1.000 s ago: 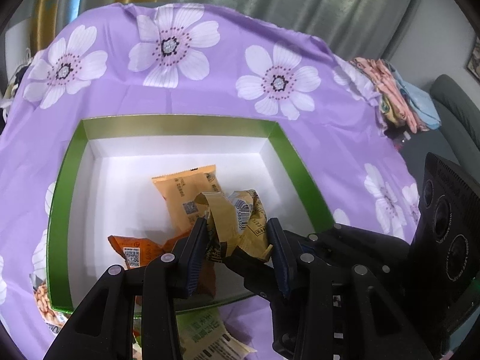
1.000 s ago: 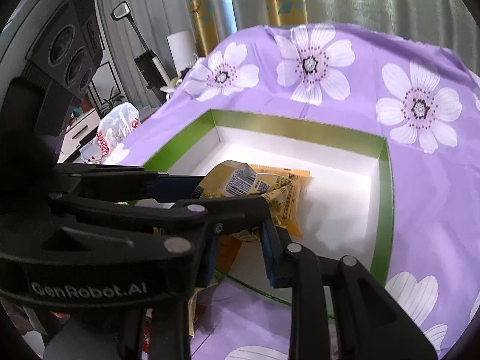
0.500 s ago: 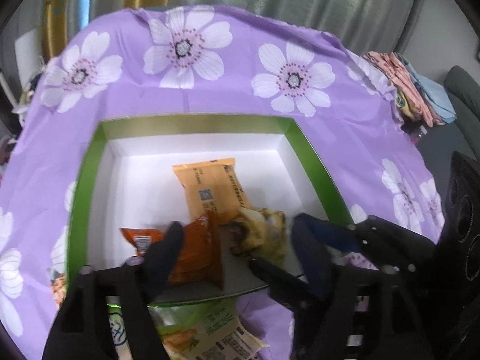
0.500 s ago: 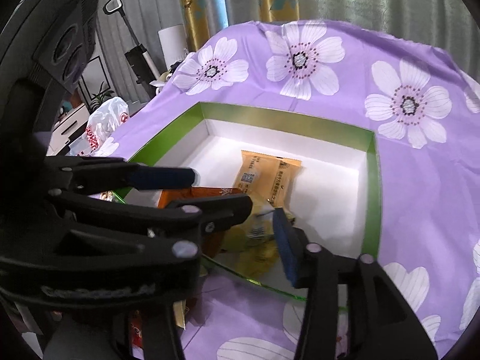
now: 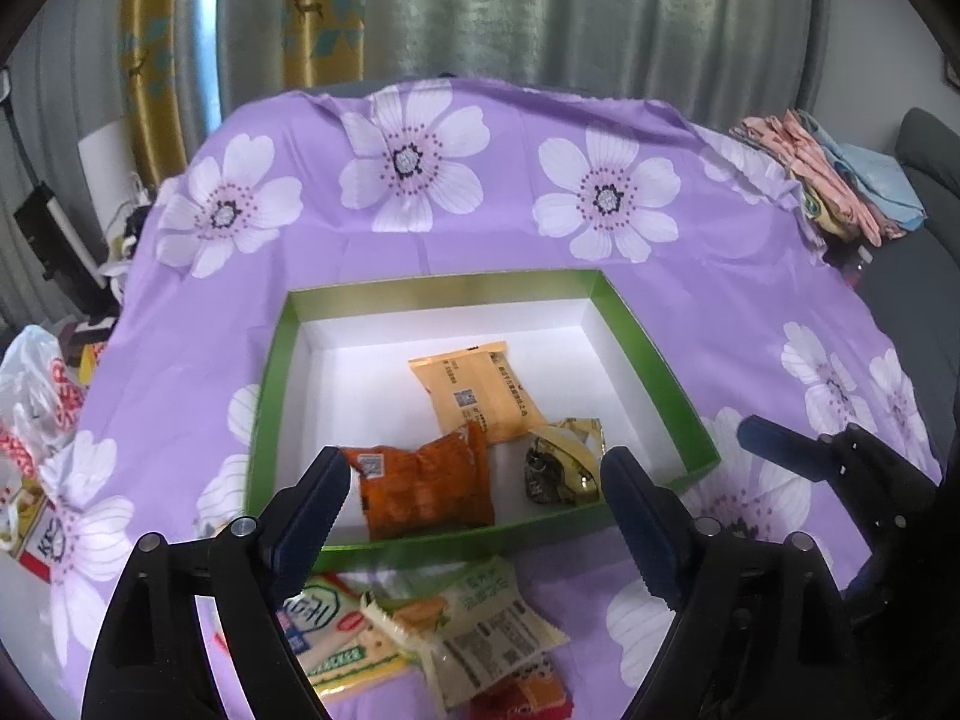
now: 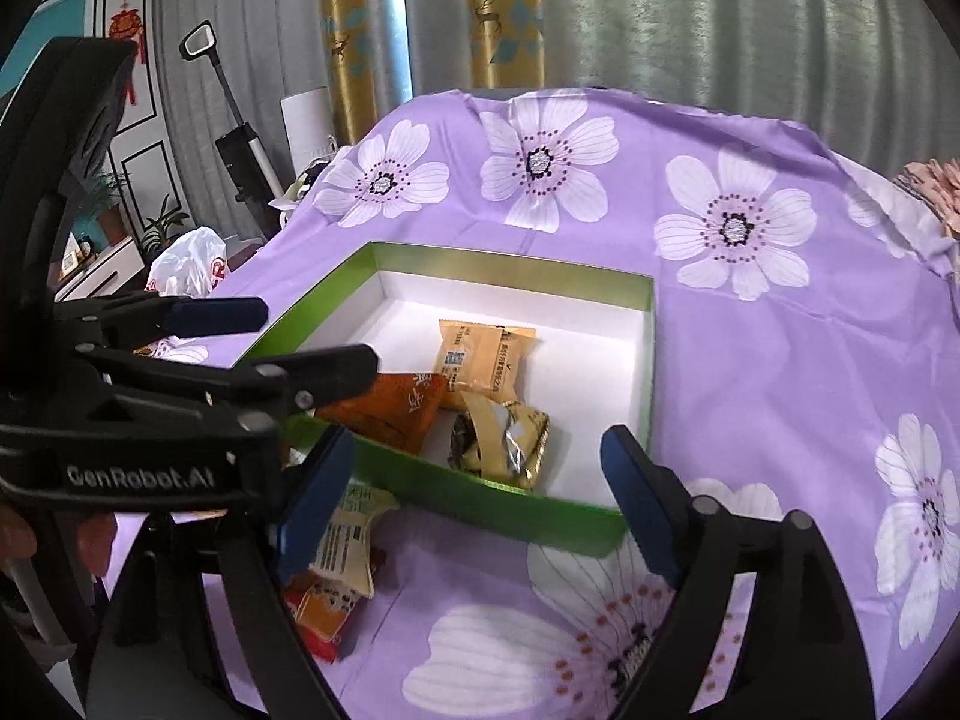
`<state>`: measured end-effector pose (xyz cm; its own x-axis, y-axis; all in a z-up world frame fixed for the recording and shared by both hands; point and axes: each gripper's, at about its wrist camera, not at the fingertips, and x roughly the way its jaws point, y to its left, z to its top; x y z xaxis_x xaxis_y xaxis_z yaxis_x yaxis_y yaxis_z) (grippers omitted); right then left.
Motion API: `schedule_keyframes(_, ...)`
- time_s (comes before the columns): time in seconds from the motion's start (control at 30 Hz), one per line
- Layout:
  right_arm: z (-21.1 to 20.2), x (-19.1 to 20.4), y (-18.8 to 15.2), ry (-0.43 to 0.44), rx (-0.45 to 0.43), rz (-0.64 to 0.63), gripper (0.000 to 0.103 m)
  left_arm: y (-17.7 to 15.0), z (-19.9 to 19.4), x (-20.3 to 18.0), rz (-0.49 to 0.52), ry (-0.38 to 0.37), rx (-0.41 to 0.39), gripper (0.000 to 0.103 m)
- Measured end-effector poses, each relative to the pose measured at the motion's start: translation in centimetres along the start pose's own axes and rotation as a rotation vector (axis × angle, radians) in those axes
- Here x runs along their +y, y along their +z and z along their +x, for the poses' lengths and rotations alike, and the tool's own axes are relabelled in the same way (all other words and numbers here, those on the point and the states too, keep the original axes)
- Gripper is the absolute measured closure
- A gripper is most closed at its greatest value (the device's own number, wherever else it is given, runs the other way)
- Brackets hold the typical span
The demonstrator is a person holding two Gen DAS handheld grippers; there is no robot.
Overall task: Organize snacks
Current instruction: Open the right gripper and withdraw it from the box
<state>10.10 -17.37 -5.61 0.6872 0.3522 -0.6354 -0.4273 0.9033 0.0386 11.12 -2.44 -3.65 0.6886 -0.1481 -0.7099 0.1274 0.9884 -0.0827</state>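
A green box [image 5: 654,360] with a white inside holds a pale orange packet [image 5: 480,396], a dark orange packet [image 5: 426,480] and a crumpled gold packet [image 5: 564,462]. My left gripper [image 5: 474,480] hovers over the box's near wall, its jaws opening, with nothing gripped. My right gripper [image 6: 477,450] hangs just short of the same wall [image 6: 510,498]. Its jaws are also opening and hold nothing. The gold packet [image 6: 504,438] lies loose on the box floor beyond them. The left gripper [image 6: 288,336] shows at the left in the right wrist view.
Several loose snack packets [image 5: 480,618] lie on the purple flowered cloth [image 5: 720,276] in front of the box, with a red one [image 6: 318,612] nearest. A plastic bag [image 5: 36,396] sits off the left edge and folded clothes [image 5: 828,180] at the far right.
Both grippers were shut on the gold packet over the box. They opened, the packet dropped onto the box floor, and both pulled back and up.
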Motion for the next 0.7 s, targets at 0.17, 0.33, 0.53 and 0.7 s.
schedule_keyframes(0.17, -2.0, 0.2, -1.0, 0.012, -0.010, 0.021, 0.017, -1.0, -2.2, -0.2, 0.014, 0.010, -0.020, 0.017)
schedule_keyframes(0.33, -3.6, 0.7, -1.9, 0.019, -0.023, 0.037, 0.016, -2.3, -4.0, -0.3, 0.008, 0.018, -0.037, 0.017)
schedule_keyframes(0.53, -5.2, 1.3, -2.8, 0.011, -0.029, 0.048, 0.012, -3.7, -5.7, -0.6, 0.020, 0.036, -0.050, 0.017)
schedule_keyframes(0.7, -6.3, 1.7, -3.2, 0.018, -0.042, 0.059, 0.008, -4.4, -6.6, -0.8, 0.026, 0.039, -0.055, 0.017)
